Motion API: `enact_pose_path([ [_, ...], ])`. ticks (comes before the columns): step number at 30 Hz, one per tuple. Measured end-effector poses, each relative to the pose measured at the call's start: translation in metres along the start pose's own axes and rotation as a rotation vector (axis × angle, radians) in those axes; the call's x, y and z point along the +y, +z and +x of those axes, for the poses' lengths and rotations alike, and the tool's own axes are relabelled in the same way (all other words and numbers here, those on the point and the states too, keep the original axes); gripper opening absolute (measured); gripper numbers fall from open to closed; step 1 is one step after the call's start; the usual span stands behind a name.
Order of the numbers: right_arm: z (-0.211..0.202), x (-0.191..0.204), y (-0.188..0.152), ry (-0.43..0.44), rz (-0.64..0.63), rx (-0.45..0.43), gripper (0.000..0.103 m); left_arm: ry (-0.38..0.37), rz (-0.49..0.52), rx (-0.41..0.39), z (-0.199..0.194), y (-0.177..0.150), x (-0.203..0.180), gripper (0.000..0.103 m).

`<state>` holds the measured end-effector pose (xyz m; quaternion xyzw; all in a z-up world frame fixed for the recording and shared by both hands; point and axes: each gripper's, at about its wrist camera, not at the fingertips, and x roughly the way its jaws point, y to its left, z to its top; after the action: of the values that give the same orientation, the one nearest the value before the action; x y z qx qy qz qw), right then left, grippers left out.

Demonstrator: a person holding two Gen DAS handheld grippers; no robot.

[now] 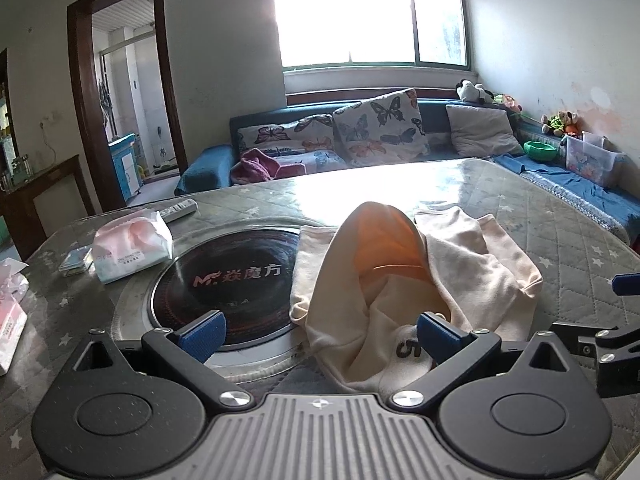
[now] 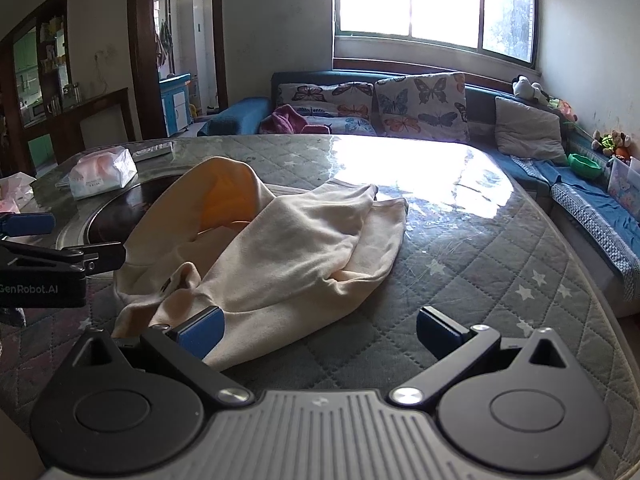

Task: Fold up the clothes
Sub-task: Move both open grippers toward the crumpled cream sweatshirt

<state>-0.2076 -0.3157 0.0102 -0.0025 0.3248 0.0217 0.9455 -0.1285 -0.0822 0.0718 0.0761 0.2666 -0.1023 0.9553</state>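
A cream hooded top with an orange-lined hood (image 1: 404,276) lies crumpled on the quilted grey table cover (image 1: 560,240), partly over a round black hotplate (image 1: 228,280). My left gripper (image 1: 320,332) is open, its jaws either side of the garment's near end, which bears a dark printed number. In the right wrist view the same garment (image 2: 280,240) lies ahead and to the left. My right gripper (image 2: 320,330) is open at the garment's near right edge; its left finger (image 2: 202,330) lies on the cloth, its right finger (image 2: 436,330) over bare cover.
A pack of tissues (image 1: 130,246), a remote (image 1: 178,210) and a small flat box (image 1: 76,260) lie at the table's left. A blue sofa with butterfly cushions (image 1: 376,128) runs behind the table, toys and a clear bin (image 1: 592,158) at the right.
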Motion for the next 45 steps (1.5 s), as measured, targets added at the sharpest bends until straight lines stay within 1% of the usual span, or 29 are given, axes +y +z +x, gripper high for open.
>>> enact_pose_path([
  [18, 0.021, 0.006, 0.015, 0.03, -0.026, 0.026, 0.103, -0.019, 0.004, 0.061, 0.021, 0.003, 0.0, 0.103],
  [41, 0.048, 0.003, 0.029, 0.036, -0.028, 0.05, 0.103, -0.029, 0.017, 0.088, 0.042, 0.01, -0.004, 0.103],
  [44, 0.052, 0.002, 0.032, 0.035, -0.026, 0.05, 0.102, -0.034, 0.021, 0.084, 0.046, 0.013, -0.003, 0.102],
  [45, 0.054, 0.002, 0.033, 0.035, -0.025, 0.05, 0.102, -0.036, 0.022, 0.079, 0.048, 0.015, -0.003, 0.101],
])
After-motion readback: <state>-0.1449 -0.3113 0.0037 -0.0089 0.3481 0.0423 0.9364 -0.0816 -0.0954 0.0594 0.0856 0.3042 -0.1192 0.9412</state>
